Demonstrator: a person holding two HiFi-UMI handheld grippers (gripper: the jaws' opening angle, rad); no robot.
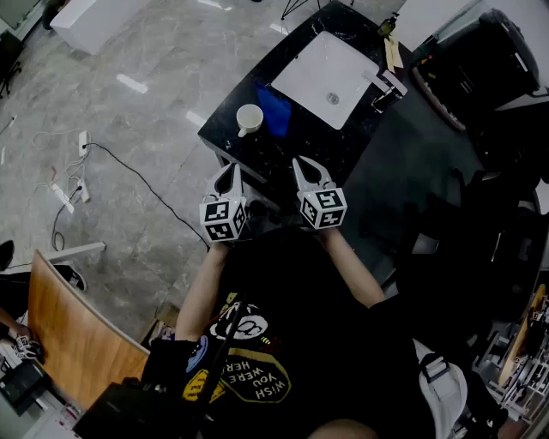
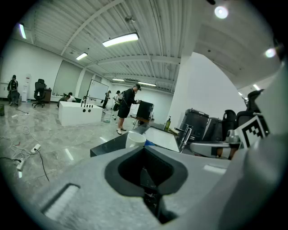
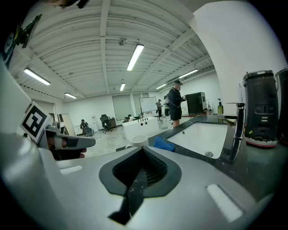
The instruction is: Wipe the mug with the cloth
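Note:
A white mug (image 1: 249, 118) stands near the left end of a black counter (image 1: 249, 159), and a blue cloth (image 1: 274, 110) lies just to its right. My left gripper (image 1: 229, 169) and right gripper (image 1: 303, 163) hover side by side at the counter's near edge, short of both, each shut with nothing in it. The left gripper view looks over the shut left gripper (image 2: 145, 149) at the mug (image 2: 135, 139), with a sliver of the cloth (image 2: 149, 143) beside it. Past the shut right gripper (image 3: 143, 149) in the right gripper view are the mug (image 3: 138, 140) and the cloth (image 3: 164, 144).
A white sink (image 1: 326, 75) with a faucet (image 1: 383, 86) fills the counter's right part, and a bottle (image 1: 390, 26) stands behind it. Dark appliances (image 1: 480, 69) sit at the far right. Cables and a power strip (image 1: 69, 193) lie on the floor at left. People stand far off (image 2: 128, 105).

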